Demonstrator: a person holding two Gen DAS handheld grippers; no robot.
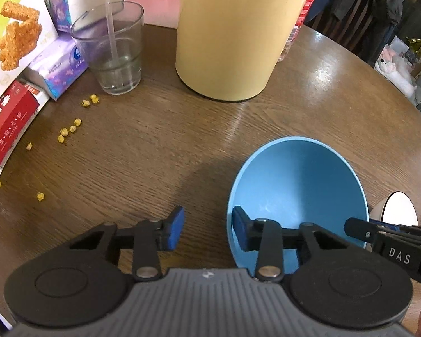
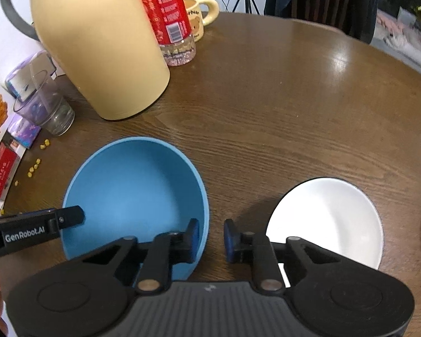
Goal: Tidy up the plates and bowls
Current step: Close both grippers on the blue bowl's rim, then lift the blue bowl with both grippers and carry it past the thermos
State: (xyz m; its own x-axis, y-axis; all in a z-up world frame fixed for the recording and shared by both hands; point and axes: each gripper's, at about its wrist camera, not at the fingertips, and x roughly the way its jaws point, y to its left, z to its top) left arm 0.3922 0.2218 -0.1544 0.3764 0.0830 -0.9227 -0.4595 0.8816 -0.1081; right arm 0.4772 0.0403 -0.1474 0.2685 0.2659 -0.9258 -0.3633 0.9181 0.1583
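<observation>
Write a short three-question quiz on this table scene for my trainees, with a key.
1. True or false: the blue bowl holds food.
2. What lies to the right of the bowl in the right wrist view? A. a white plate B. a frying pan C. a fork
3. Fill in: the left gripper and the right gripper each straddle the bowl's ____.
Key: 1 false; 2 A; 3 rim.
</observation>
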